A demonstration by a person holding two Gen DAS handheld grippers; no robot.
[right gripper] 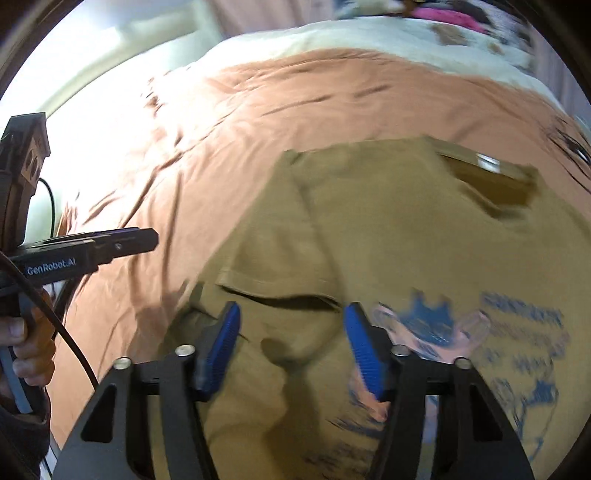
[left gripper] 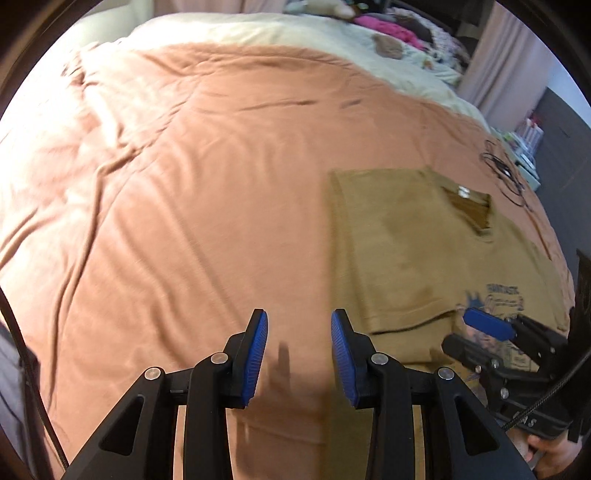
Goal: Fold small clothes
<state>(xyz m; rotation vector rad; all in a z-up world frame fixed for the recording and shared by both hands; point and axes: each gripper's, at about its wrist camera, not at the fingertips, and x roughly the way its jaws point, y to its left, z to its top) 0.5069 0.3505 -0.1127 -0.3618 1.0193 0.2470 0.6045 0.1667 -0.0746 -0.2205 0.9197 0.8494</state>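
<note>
An olive-brown T-shirt (left gripper: 417,251) with a blue and pink print lies flat on the salmon bedsheet (left gripper: 192,177), its left side folded inward. It fills the right wrist view (right gripper: 388,229). My left gripper (left gripper: 299,354) is open and empty over bare sheet, just left of the shirt's folded edge. My right gripper (right gripper: 291,347) is open and empty above the shirt's folded sleeve. The right gripper also shows in the left wrist view (left gripper: 484,328), over the print. The left gripper shows at the left of the right wrist view (right gripper: 144,240).
A cream blanket (left gripper: 280,33) covers the far end of the bed, with a pile of pink and dark clothes (left gripper: 391,27) behind it. Black cables (left gripper: 506,173) lie on the sheet at the right edge. A curtain (left gripper: 506,62) hangs at the right.
</note>
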